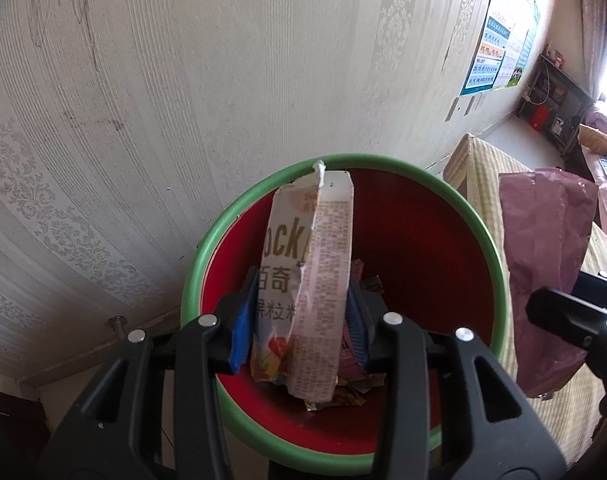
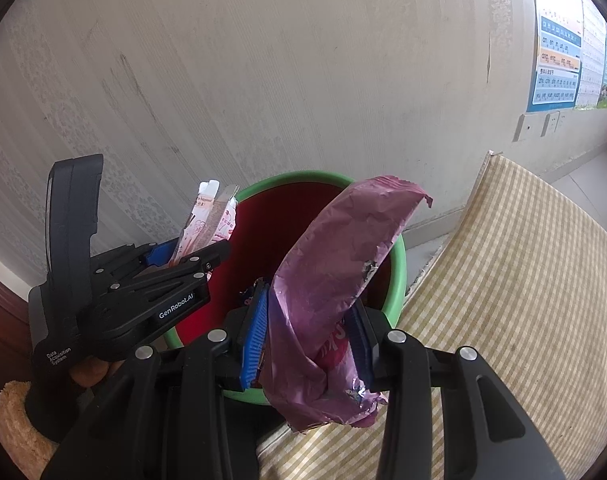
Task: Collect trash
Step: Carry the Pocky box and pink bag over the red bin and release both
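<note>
The left gripper [image 1: 299,320] is clamped on a torn pink box [image 1: 307,280] and holds it above the open bin [image 1: 499,264]. The right gripper [image 2: 309,332] pinches a crumpled purple wrapper [image 2: 327,280] over the bin's right rim, beside the checked cloth [image 2: 523,280].

A home: patterned wallpaper [image 1: 183,100], checked mattress [image 2: 503,300], learning posters [image 2: 559,64].

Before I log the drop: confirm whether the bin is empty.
No: crumpled wrappers already lie on the bottom of the red bin, below the snack box held over it.
</note>
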A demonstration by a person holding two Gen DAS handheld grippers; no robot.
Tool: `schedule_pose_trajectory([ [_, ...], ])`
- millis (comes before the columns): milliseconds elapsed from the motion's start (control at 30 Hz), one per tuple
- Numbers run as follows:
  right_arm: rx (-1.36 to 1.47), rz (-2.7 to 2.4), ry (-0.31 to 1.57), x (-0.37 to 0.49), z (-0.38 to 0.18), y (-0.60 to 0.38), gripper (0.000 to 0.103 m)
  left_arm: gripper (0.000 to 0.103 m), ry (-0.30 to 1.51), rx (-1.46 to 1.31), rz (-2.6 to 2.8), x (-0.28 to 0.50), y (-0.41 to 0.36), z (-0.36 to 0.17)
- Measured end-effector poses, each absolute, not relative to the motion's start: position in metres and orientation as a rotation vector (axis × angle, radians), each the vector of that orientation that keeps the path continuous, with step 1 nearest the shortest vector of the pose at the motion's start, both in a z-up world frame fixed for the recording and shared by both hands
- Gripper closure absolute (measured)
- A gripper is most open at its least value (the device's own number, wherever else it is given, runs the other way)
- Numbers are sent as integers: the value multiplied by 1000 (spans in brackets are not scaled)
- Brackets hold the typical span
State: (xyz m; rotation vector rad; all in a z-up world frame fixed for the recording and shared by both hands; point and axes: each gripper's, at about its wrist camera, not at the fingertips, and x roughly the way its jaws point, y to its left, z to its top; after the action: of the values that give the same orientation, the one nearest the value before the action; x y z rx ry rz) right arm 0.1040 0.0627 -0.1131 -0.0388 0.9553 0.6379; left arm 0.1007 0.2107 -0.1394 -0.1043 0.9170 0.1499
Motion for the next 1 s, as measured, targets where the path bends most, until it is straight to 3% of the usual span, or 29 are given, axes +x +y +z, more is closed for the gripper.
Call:
schedule_pose_trajectory([
  [533, -60, 648, 944, 105, -113, 68, 63, 63, 935, -88, 162, 104, 213, -149],
  [633, -82, 655, 932, 103, -113, 70, 61, 60, 938, -92, 167, 105, 214, -150],
  [867, -75, 651, 920, 101, -112, 64, 45, 33, 923, -87, 200, 102, 215, -148],
  [1000, -37, 633, 906, 95, -106, 46, 45, 31, 894, -97, 212, 92, 211, -133],
])
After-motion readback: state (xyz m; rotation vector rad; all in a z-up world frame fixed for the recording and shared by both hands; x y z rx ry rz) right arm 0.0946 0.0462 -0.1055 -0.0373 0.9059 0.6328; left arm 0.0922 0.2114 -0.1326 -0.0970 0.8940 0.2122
